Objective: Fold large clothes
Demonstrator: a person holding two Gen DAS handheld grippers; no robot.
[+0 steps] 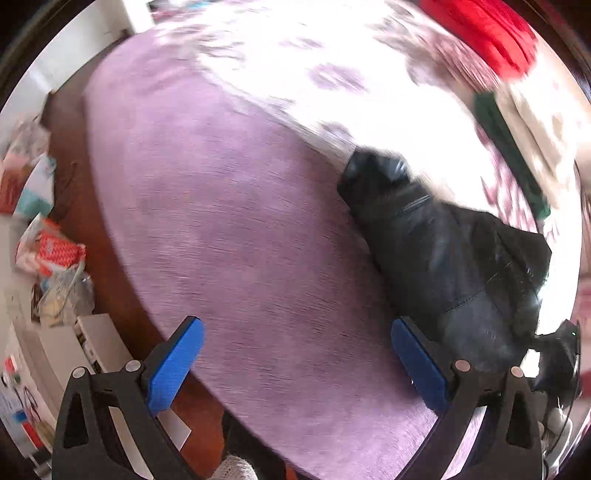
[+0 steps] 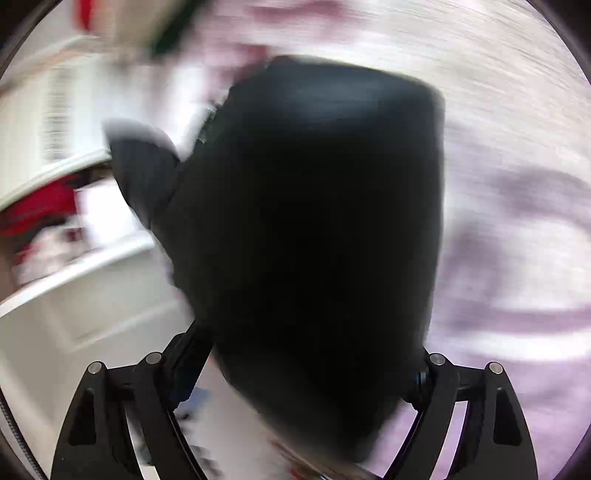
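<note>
A black garment (image 1: 454, 254) hangs at the right of the left wrist view, over the purple bed cover (image 1: 229, 206). My left gripper (image 1: 295, 354) is open and empty, its blue pads (image 1: 173, 369) wide apart above the cover. In the right wrist view the black garment (image 2: 314, 229) fills the middle, blurred, and covers my right gripper (image 2: 306, 373). Its fingertips are hidden under the cloth, so the jaws cannot be read. The right gripper's body (image 1: 557, 354) shows at the garment's lower end.
A red cloth (image 1: 491, 33) and a dark green item (image 1: 509, 147) lie on the floral sheet (image 1: 332, 74) at the far side. Bags and boxes (image 1: 48, 254) clutter the brown floor (image 1: 107, 266) left of the bed. White furniture (image 2: 92, 295) stands left.
</note>
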